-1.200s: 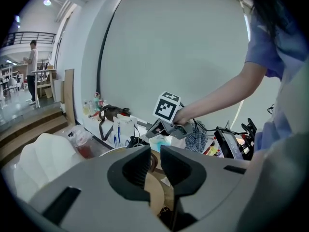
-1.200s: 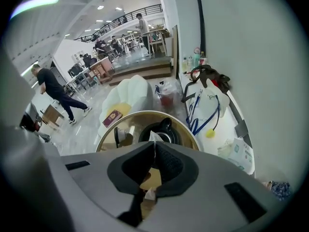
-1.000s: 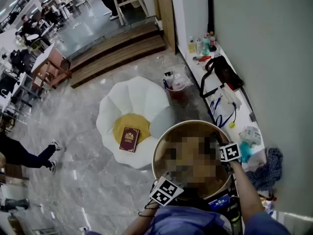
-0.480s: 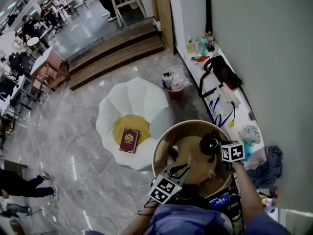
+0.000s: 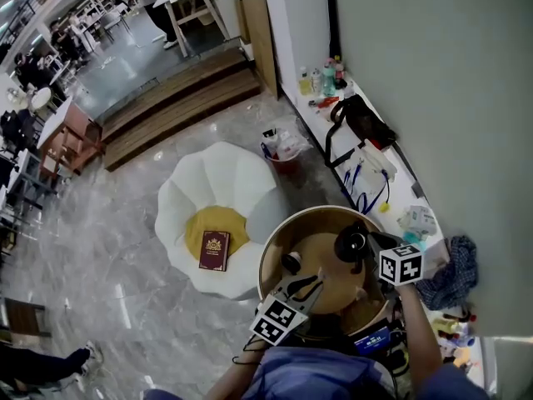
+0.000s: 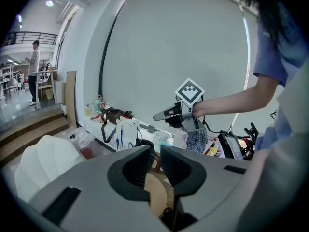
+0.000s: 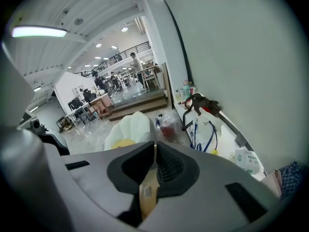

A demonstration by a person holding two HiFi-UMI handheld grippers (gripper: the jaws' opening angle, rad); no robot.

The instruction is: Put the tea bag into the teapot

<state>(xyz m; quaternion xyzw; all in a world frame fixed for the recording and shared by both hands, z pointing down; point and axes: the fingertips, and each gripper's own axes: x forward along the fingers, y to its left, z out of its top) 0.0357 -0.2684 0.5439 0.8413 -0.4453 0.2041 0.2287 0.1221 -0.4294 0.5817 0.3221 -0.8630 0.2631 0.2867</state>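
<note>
A black teapot stands on the round wooden table, towards its right side. My right gripper hovers just right of and above the pot. It is shut on a tan paper tea bag, which hangs down between the closed jaws. My left gripper rests low over the table's near edge, its jaws a narrow gap apart with nothing in them. In the left gripper view the teapot peeks out behind the left jaw, and the right gripper hangs in the air above it.
A small dark cup sits on the table's left part. Left of the table is a white petal-shaped seat with a dark red book. A white counter with bags and bottles runs along the wall; a red bin stands beside it.
The right gripper has lifted towards the head camera, still shut on the tea bag. The left gripper has stayed put. A person walking at far left has moved on.
</note>
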